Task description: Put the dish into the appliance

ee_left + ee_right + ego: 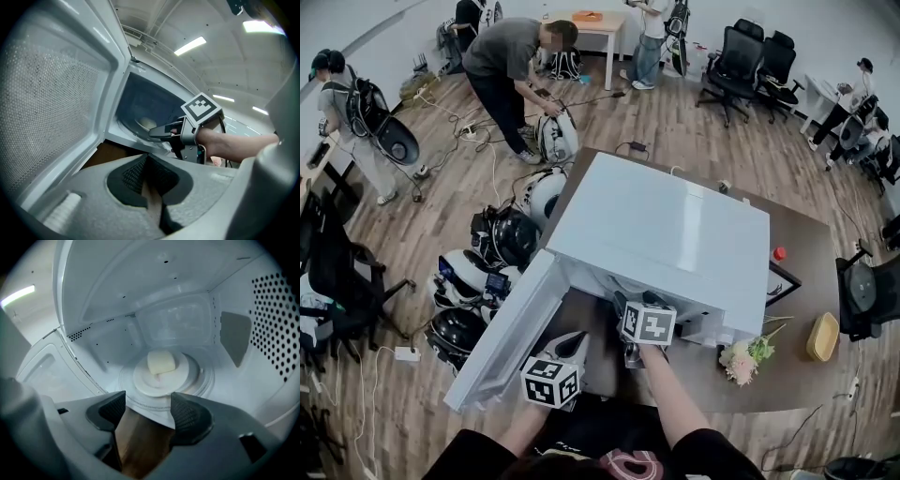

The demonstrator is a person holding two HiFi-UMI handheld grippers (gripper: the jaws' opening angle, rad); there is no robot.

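Observation:
A white microwave (666,225) stands on the brown table (787,281) with its door (511,328) swung open to the left. Inside, a white plate (161,376) carrying a pale yellow block (161,362) rests on the round turntable; the left gripper view shows the plate (146,123) too. My right gripper (147,406) sits at the mouth of the cavity, jaws wide open, apart from the plate, with only brown table showing between them. It reaches into the opening (623,305) (157,132). My left gripper (147,159) hangs back beside the door (51,108), shut and holding nothing (579,337).
On the table right of the microwave lie a small bunch of flowers (748,356), a yellow oval item (822,336) and a red object (779,252). Several helmet-like devices (487,272) crowd the floor by the door. People and office chairs (736,56) are farther back.

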